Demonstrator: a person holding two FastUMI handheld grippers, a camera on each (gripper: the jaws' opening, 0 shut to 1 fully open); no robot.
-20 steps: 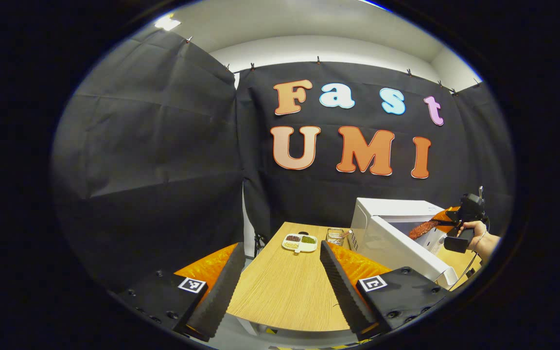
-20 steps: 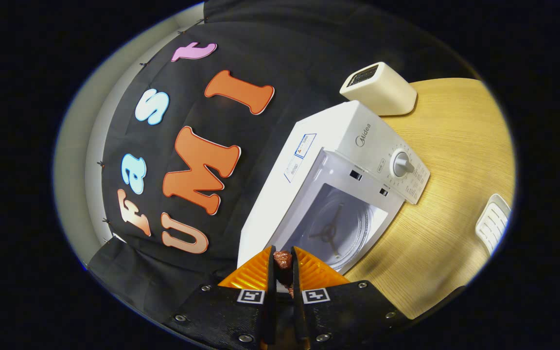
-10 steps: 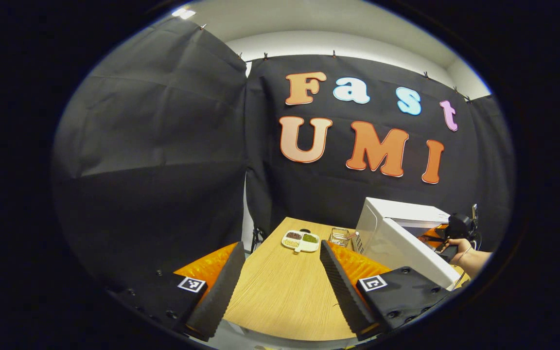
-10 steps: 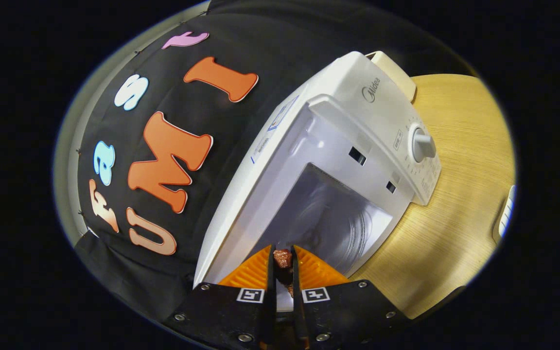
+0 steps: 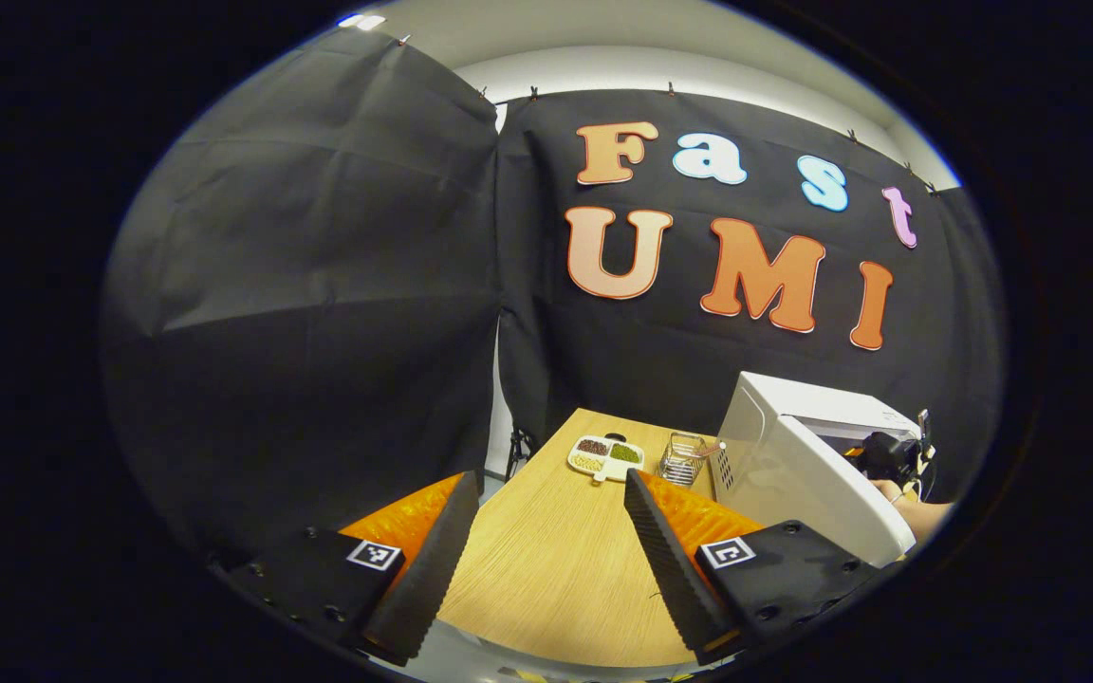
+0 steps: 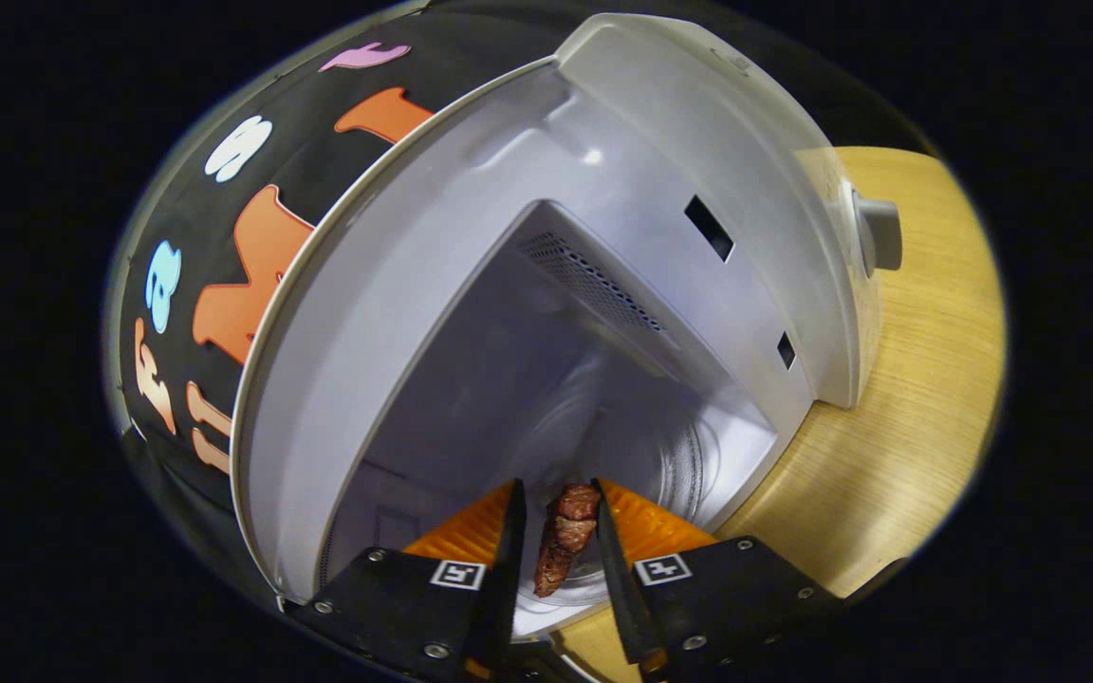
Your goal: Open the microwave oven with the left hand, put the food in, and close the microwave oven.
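In the right gripper view the right gripper [image 6: 554, 545] is seen at the mouth of the open microwave oven [image 6: 603, 237], with the food [image 6: 565, 536], a dark reddish strip, between its fingers [image 6: 509, 541]. The fingers are set slightly apart; the strip lies close to one of them, but whether both press on it cannot be told. The strip hangs over the front edge of the glass turntable [image 6: 689, 455] inside the cavity.

In the left gripper view the left gripper [image 5: 546, 531] is held well apart from the oven, above the wooden counter [image 5: 556, 569], its fingers spread wide and holding nothing. A divided dish [image 5: 605, 456] and a wire basket [image 5: 684, 459] are seen farther along the counter, beside the oven's side wall.

The placing step is judged to be in hand; the closing of the door is not yet done. If the food is let go this near the threshold, it could be dropped onto the front lip or the counter instead of the turntable. The cavity frame could be struck by the fingers on withdrawal. The door could be swung shut onto the right gripper if it is moved too soon.
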